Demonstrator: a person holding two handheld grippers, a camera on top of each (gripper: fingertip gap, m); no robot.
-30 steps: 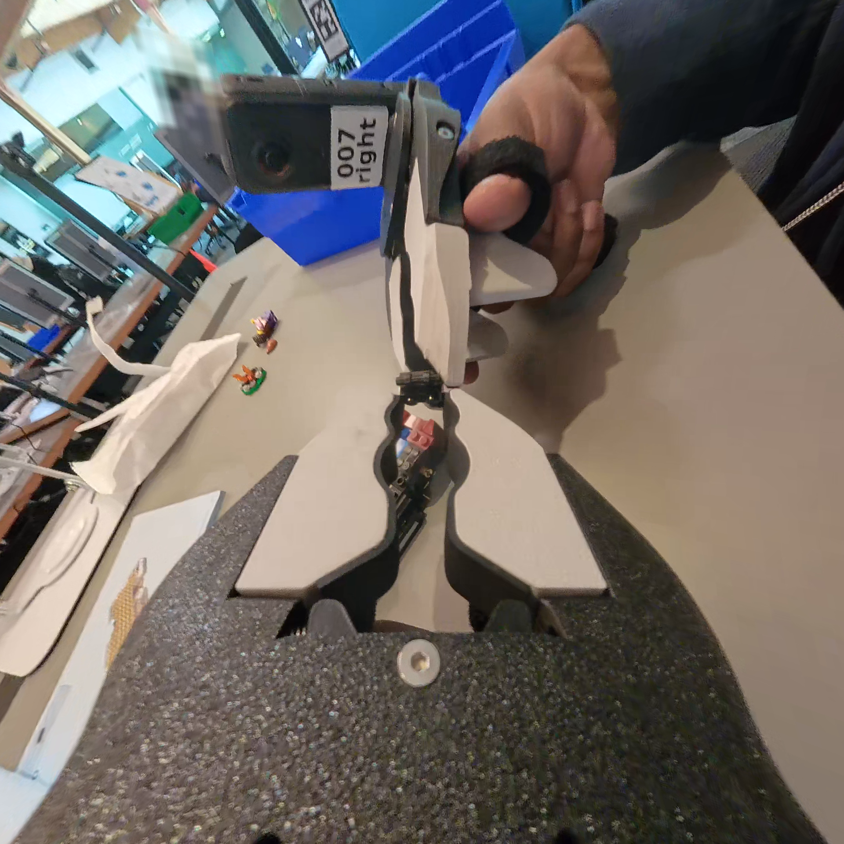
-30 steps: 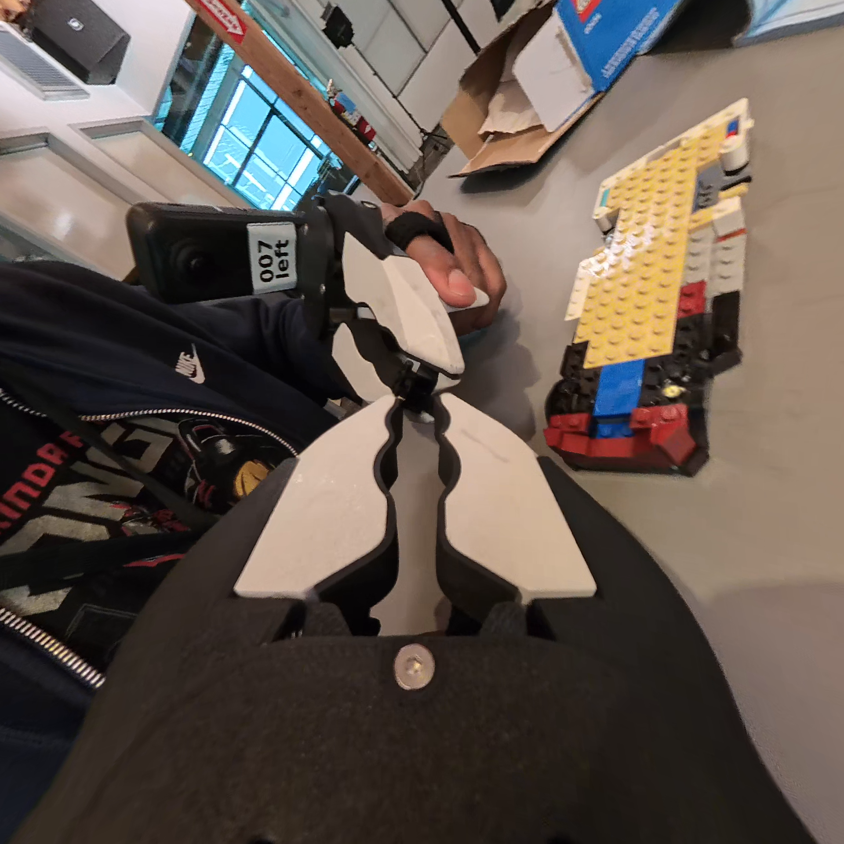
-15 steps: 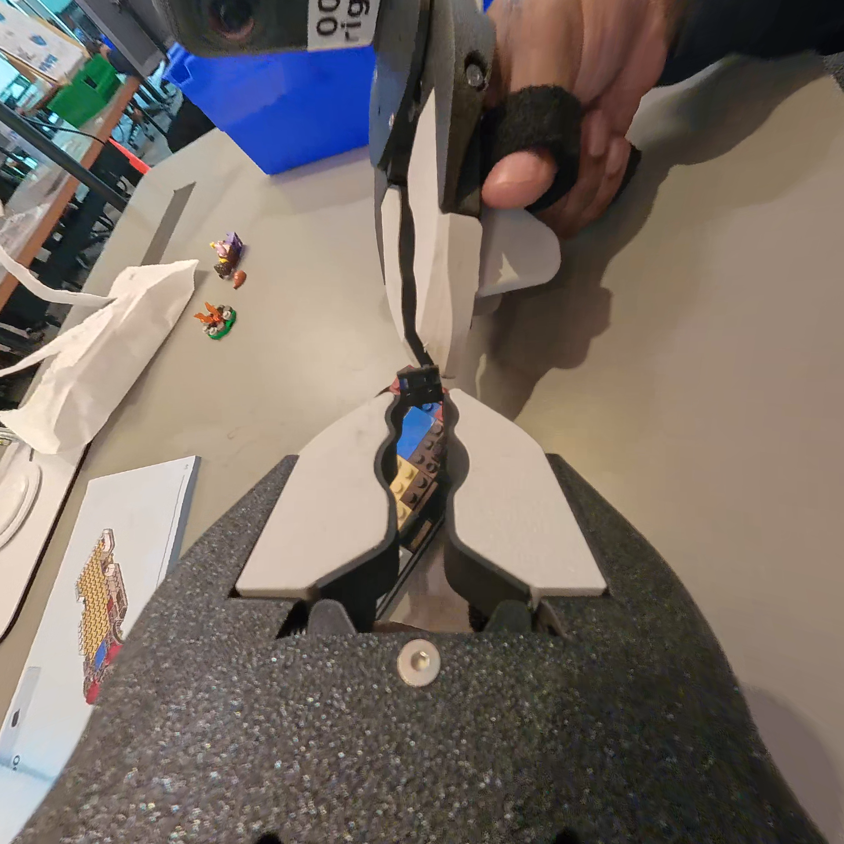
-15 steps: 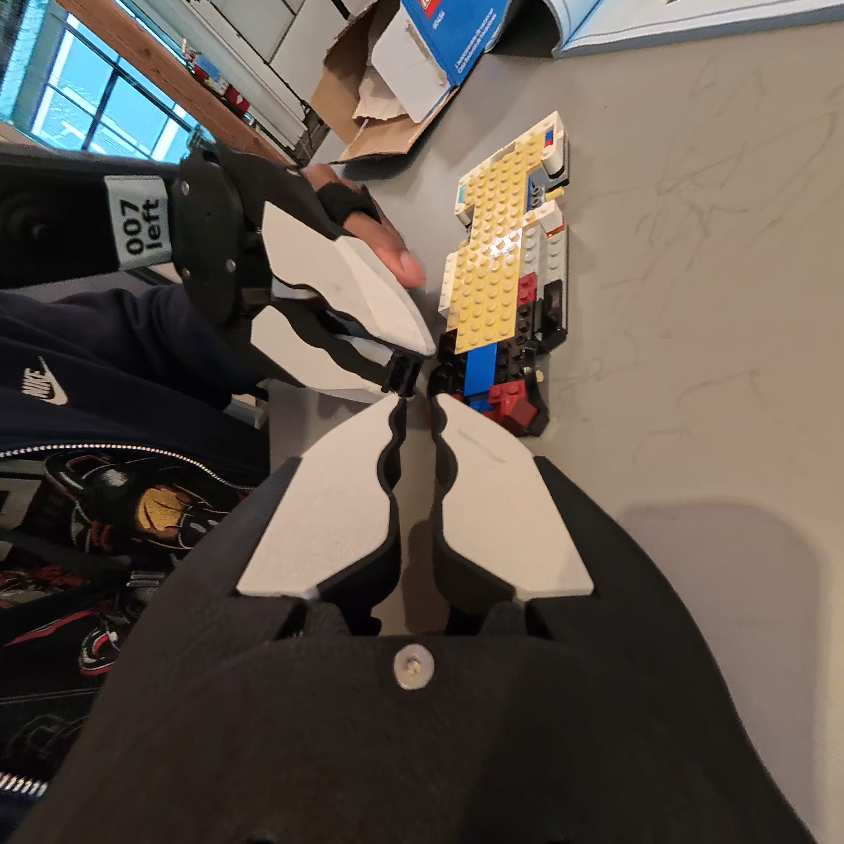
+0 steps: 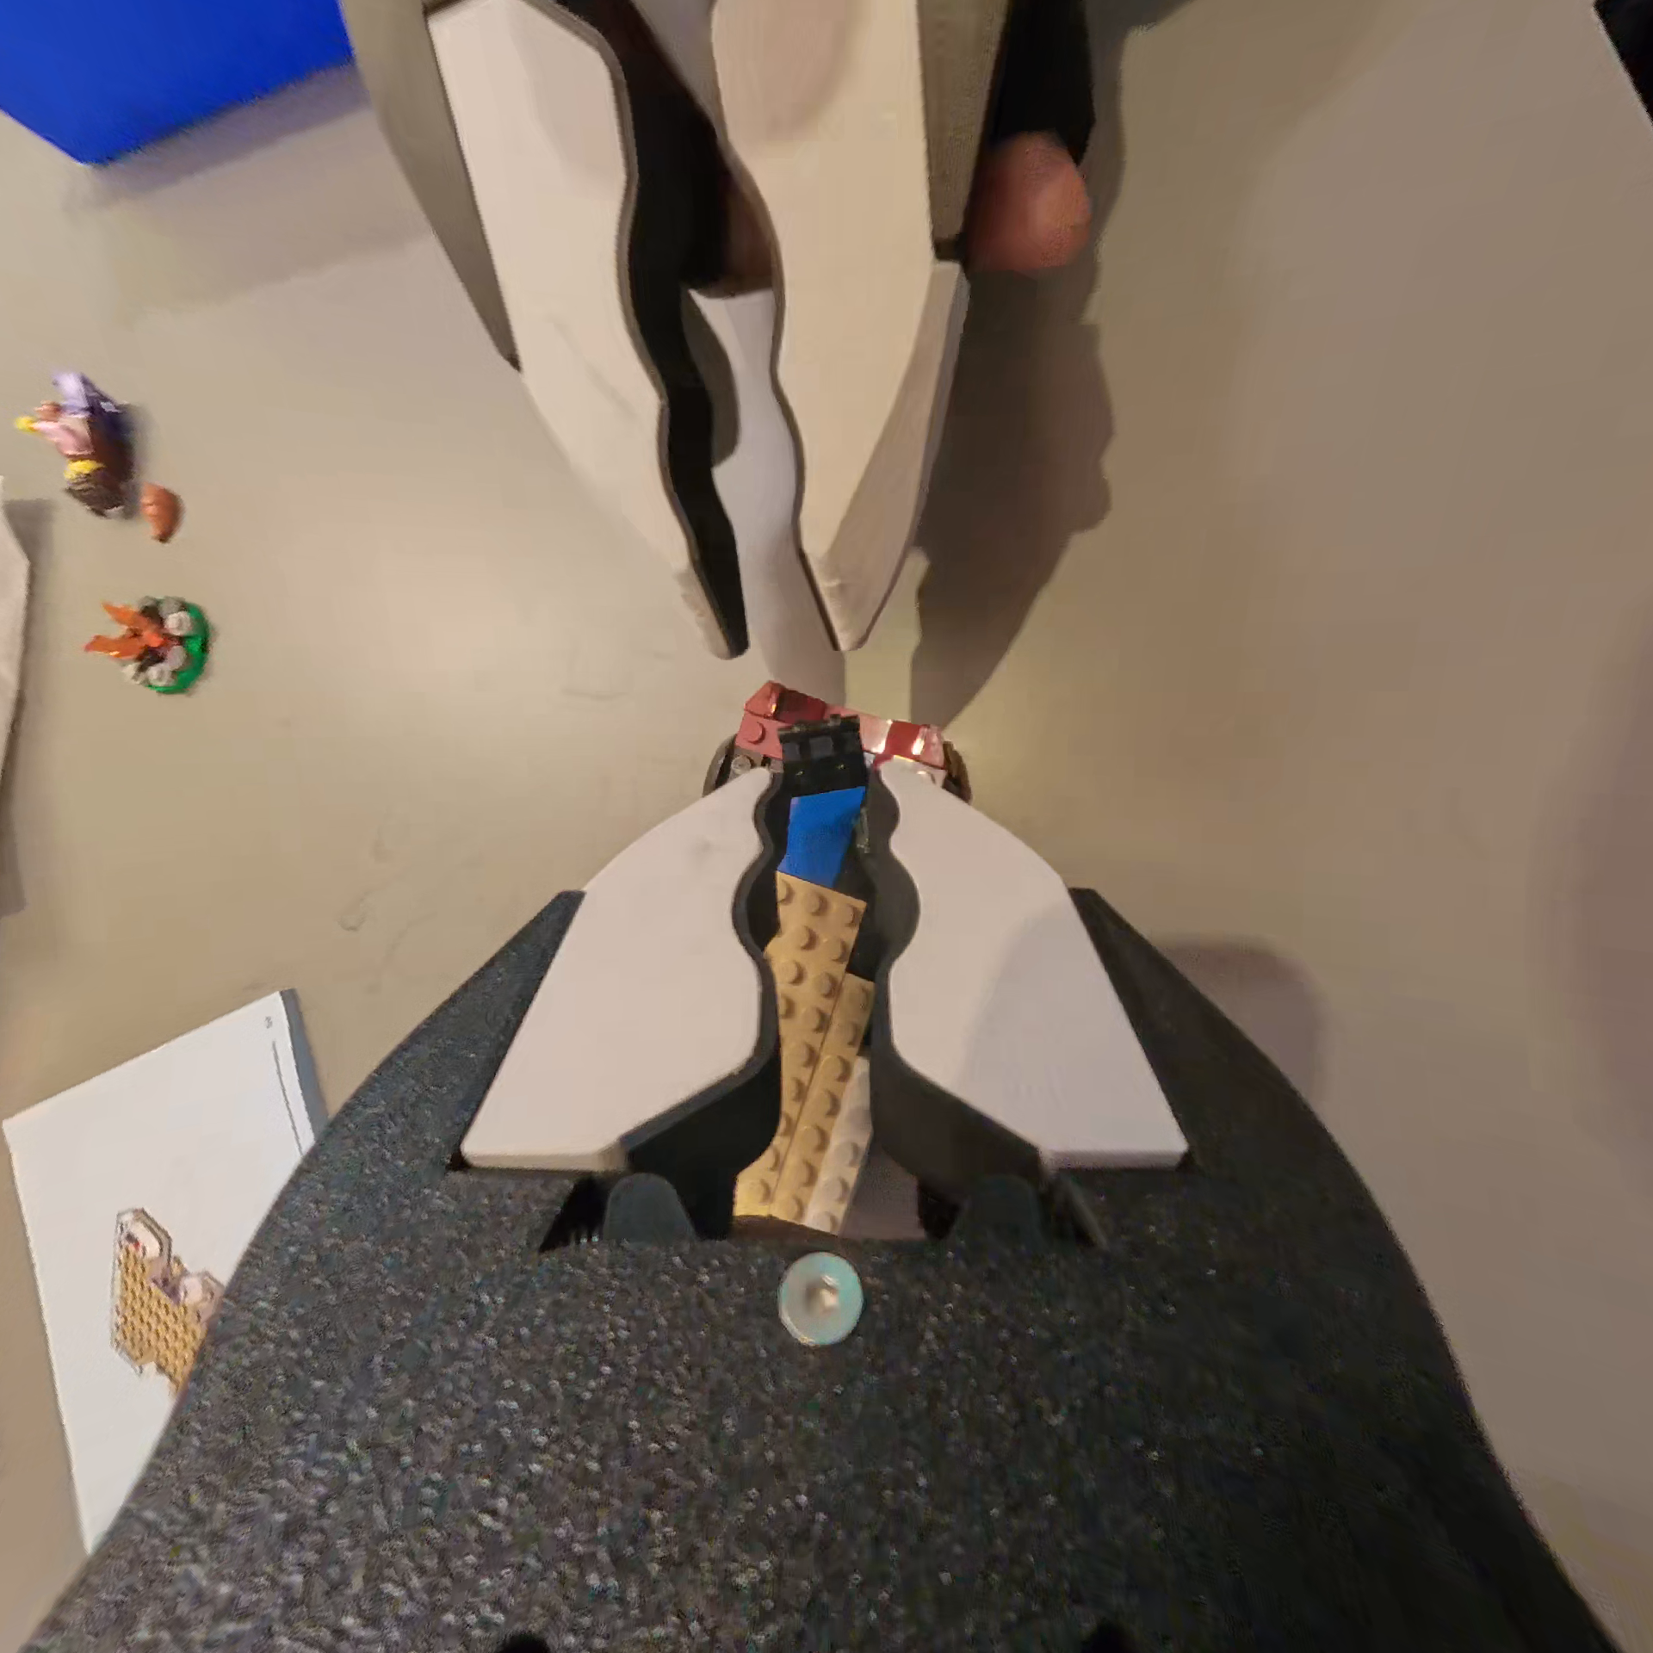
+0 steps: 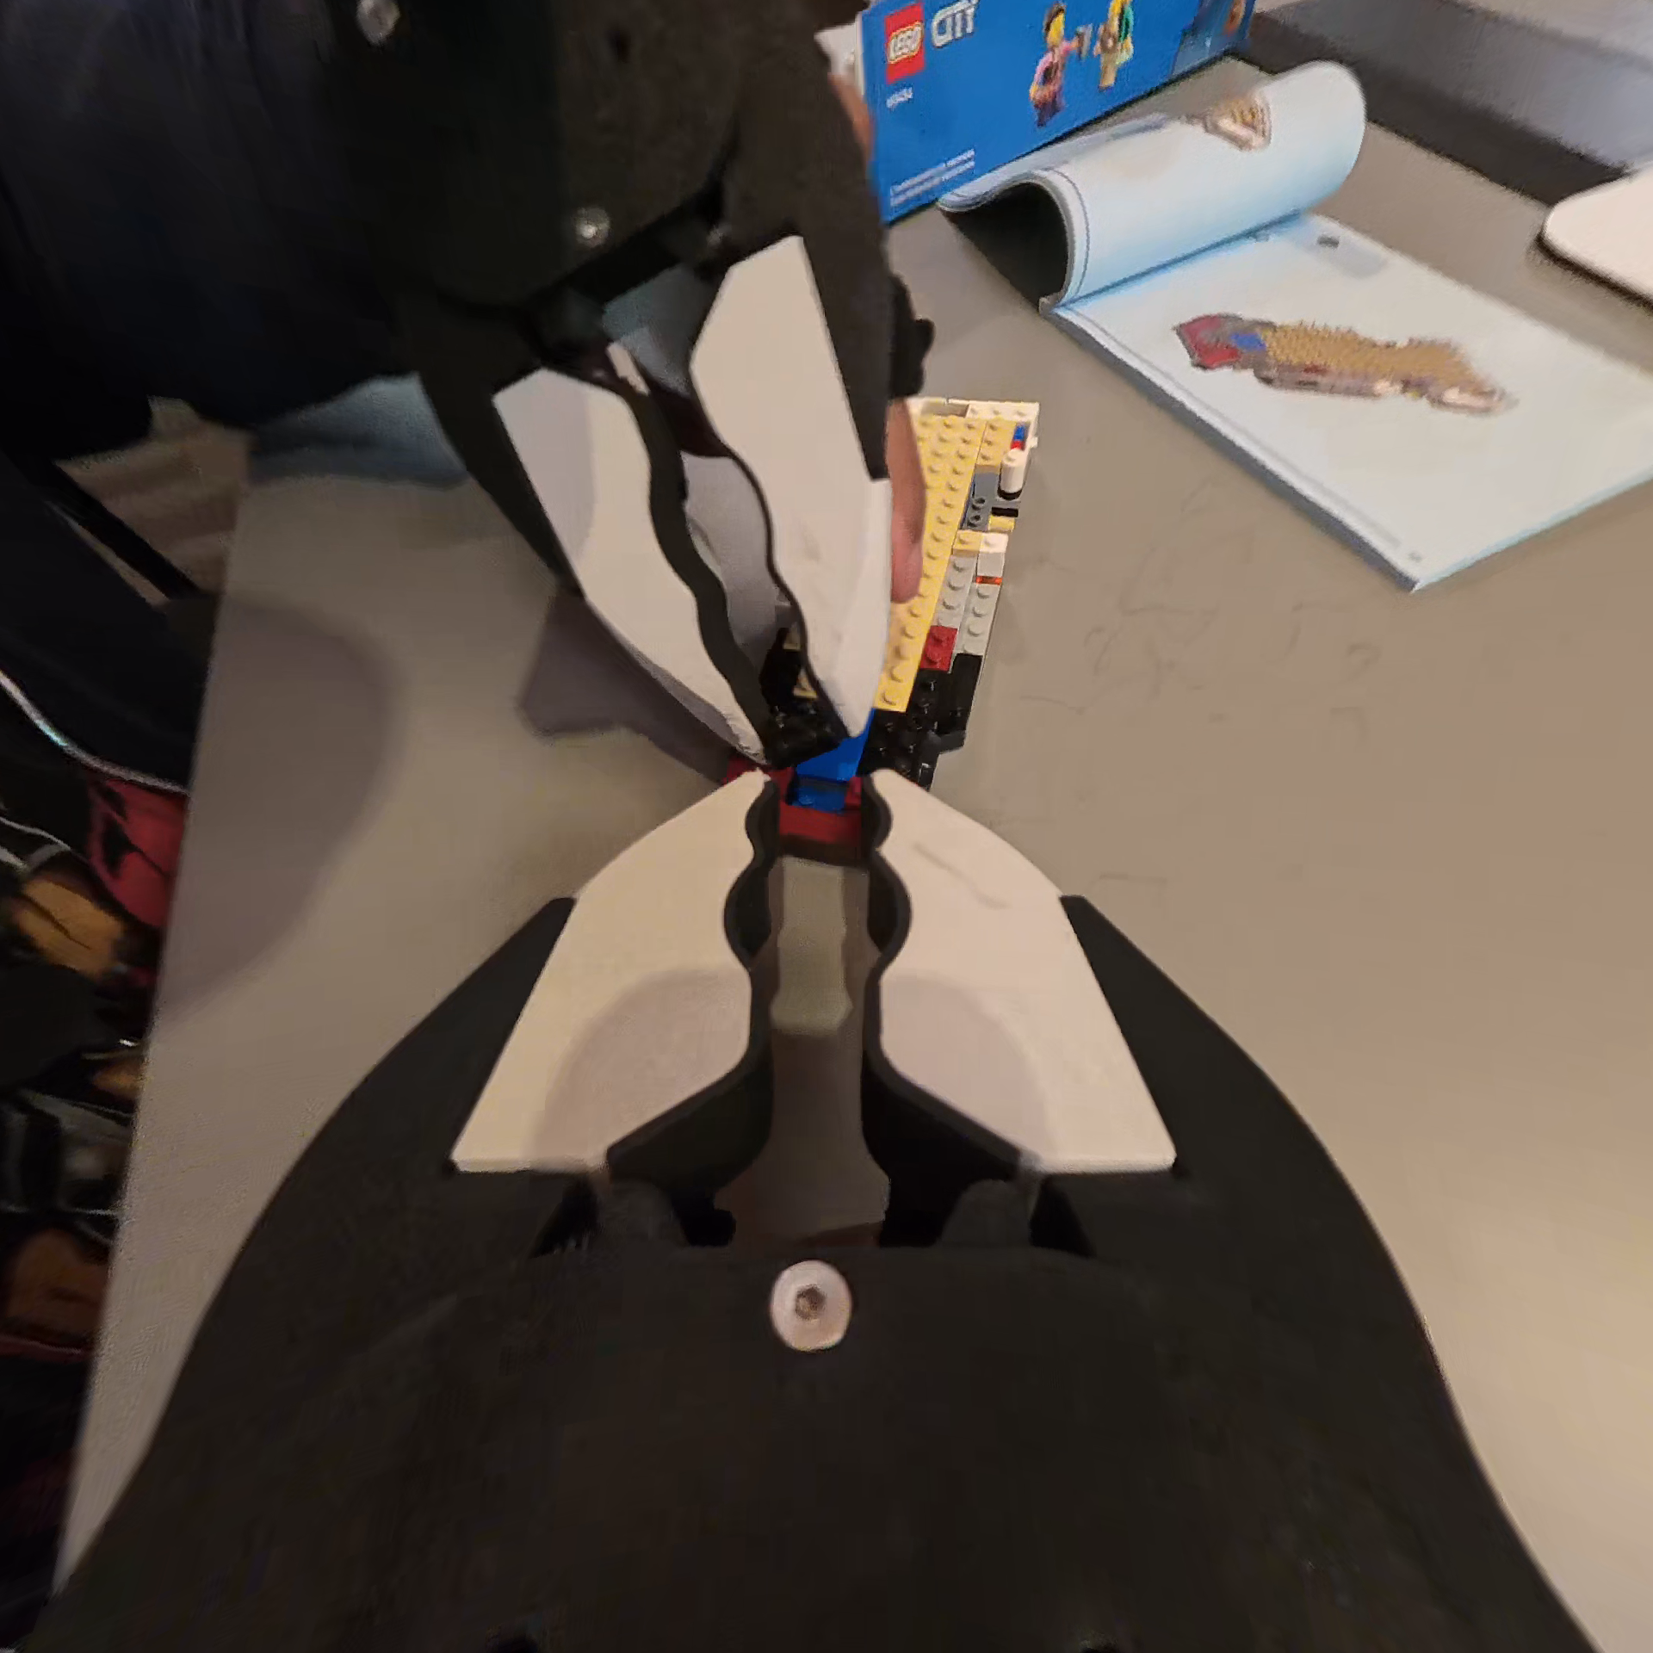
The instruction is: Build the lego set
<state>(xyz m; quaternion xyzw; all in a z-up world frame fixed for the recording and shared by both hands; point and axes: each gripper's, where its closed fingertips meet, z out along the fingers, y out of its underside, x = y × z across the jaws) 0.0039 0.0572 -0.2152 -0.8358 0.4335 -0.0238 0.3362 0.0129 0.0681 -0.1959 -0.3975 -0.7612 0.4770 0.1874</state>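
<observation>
My left gripper (image 5: 818,787) is shut on a small black studded brick (image 5: 818,747). It holds the brick low over the dark red end (image 5: 903,738) of a flat brick model lying on the table. The model's tan studded plate (image 5: 818,966) and blue tile show between my fingers. My right gripper (image 5: 783,640) hovers just beyond that red end, its jaws a little apart with nothing between them. In the right wrist view, my right gripper (image 6: 816,792) points at the model (image 6: 948,537), and the left gripper (image 6: 805,738) comes down onto its black part.
The grey table (image 5: 1342,626) carries two small brick figures (image 5: 89,447) (image 5: 152,644) at left, a blue bin (image 5: 134,72) and a printed sheet (image 5: 152,1207). The right wrist view shows a blue box (image 6: 1029,89) and an open booklet (image 6: 1342,358) behind the model. The grippers are tip to tip, or close to it.
Both grippers have come down from mid-air to the model. My left gripper kept the black brick and brought it to the red end. My right gripper's jaws have opened a little.
</observation>
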